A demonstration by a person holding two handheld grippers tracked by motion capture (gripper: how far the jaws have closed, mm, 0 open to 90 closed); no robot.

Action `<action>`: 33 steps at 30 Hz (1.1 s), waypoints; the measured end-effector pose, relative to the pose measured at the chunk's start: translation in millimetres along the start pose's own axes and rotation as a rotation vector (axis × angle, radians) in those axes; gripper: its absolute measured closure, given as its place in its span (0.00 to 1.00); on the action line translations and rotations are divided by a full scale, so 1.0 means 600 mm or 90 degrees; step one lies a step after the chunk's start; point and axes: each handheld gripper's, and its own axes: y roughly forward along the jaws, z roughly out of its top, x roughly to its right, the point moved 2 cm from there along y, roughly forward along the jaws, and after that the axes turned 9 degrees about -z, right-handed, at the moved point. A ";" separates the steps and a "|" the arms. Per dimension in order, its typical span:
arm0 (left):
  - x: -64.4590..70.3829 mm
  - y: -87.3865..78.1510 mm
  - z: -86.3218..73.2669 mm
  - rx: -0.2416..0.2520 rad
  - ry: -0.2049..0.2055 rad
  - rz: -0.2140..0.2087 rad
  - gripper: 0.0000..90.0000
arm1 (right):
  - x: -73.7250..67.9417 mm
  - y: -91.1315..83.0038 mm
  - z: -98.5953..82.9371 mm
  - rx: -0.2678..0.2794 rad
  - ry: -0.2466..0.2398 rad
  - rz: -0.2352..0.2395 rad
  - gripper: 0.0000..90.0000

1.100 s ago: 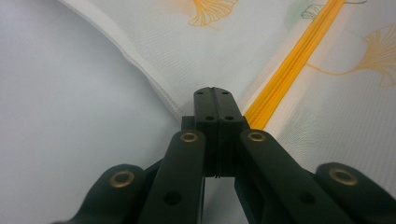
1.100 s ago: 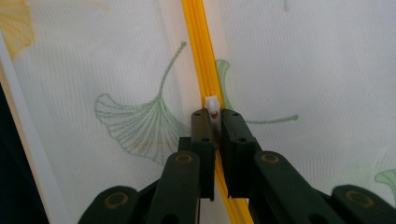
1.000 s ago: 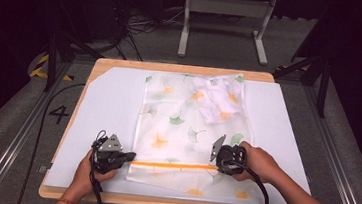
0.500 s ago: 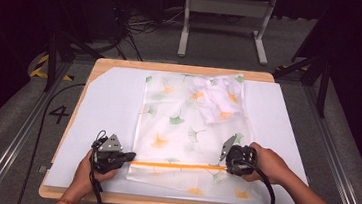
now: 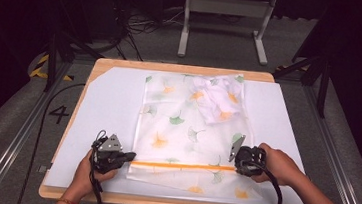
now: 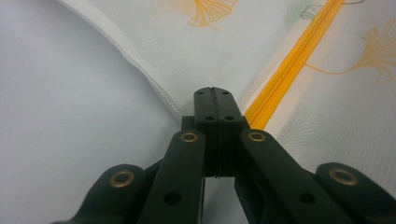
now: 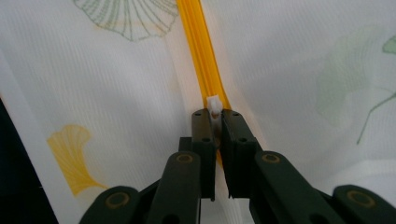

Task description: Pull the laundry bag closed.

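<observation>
The left gripper has its jaws squeezed tight on the edge of the mesh bag. The right gripper pinches the little white zipper pull on the orange zipper, jaws nearly closed.

**Mesh bag laid flat, zipper across its near end**

A translucent white mesh bag, printed with orange and green ginkgo leaves, is spread flat on the bench. An orange zipper crosses its near end; a white slider sits at its right end. Crumpled white cloth is seen inside, far right.
</observation>
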 end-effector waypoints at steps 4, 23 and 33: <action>0.000 0.000 0.000 0.001 -0.001 0.000 1.00 | 0.003 -0.001 -0.011 -0.009 0.004 0.000 0.94; 0.000 0.000 0.000 0.002 -0.004 -0.001 1.00 | 0.007 -0.002 -0.041 0.013 0.034 0.009 0.94; -0.001 0.000 0.000 0.004 -0.002 -0.001 1.00 | 0.006 -0.002 -0.044 0.018 0.040 0.006 0.94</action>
